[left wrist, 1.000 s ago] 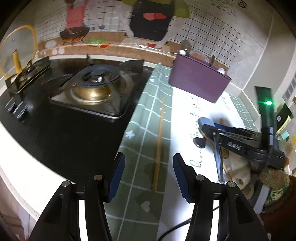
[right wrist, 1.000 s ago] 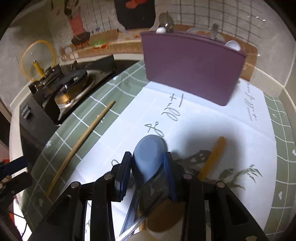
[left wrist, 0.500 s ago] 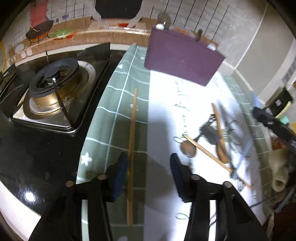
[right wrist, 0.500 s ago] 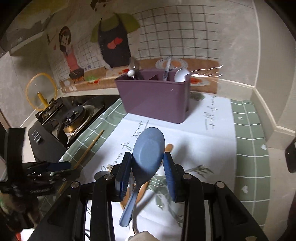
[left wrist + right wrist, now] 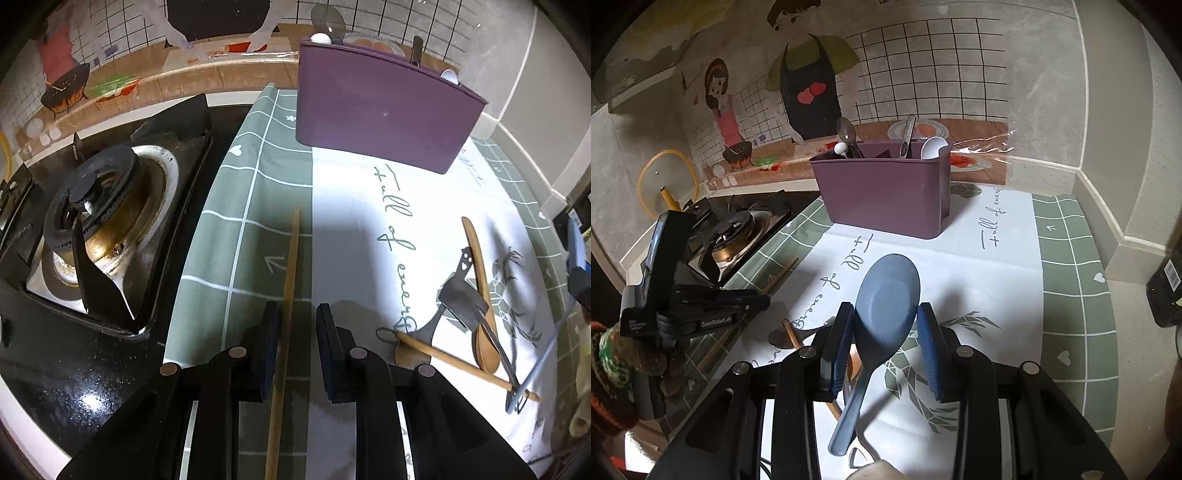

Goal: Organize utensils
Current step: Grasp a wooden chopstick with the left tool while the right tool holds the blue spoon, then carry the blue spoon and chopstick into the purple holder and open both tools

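Your left claw point(image 5: 295, 347): jaws closing around one wooden chopstick point(image 5: 290, 280), which runs lengthwise between them, near the left pad, not yet pinched. To its right, seen only in this view: wooden spoon point(image 5: 480, 291), black spatula point(image 5: 458, 295).

Your right claw point(image 5: 886, 343): pinching the blue rice spoon point(image 5: 886, 295), bowl up ahead of the pads. Only this view shows inside the purple holder point(image 5: 886, 192), straight beyond the claw, utensils already standing in it.
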Tool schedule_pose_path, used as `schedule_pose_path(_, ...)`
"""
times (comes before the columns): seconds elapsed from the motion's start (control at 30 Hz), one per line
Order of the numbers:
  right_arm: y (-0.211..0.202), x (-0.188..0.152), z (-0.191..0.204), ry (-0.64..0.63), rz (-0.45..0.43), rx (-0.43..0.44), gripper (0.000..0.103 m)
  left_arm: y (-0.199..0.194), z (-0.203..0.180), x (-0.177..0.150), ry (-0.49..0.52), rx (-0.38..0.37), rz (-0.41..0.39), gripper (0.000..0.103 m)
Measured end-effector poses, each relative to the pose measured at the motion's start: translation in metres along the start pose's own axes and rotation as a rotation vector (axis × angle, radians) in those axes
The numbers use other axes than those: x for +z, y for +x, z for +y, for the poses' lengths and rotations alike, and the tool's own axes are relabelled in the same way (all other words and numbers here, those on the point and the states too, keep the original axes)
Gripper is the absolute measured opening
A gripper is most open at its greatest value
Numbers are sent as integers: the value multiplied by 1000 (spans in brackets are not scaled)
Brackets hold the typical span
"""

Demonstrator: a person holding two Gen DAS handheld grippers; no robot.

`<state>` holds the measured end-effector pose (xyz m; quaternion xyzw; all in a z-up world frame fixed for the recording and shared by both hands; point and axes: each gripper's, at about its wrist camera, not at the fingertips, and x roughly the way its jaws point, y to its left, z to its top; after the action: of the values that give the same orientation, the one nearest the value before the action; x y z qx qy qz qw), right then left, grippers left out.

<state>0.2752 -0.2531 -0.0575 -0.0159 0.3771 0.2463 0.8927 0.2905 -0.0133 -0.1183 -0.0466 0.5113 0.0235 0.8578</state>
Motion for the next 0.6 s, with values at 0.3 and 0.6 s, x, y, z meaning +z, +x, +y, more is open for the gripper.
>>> schedule_pose_path(0.3, -18, 7, -4, -2, -53, -13, 31, -23, -1, -3, -77, -82, -69, 6)
schedule_pose_path(0.6, -30, 13, -4, -12, -74, 0, 29, -79, -12, -5, -112, -186, -189, 6)
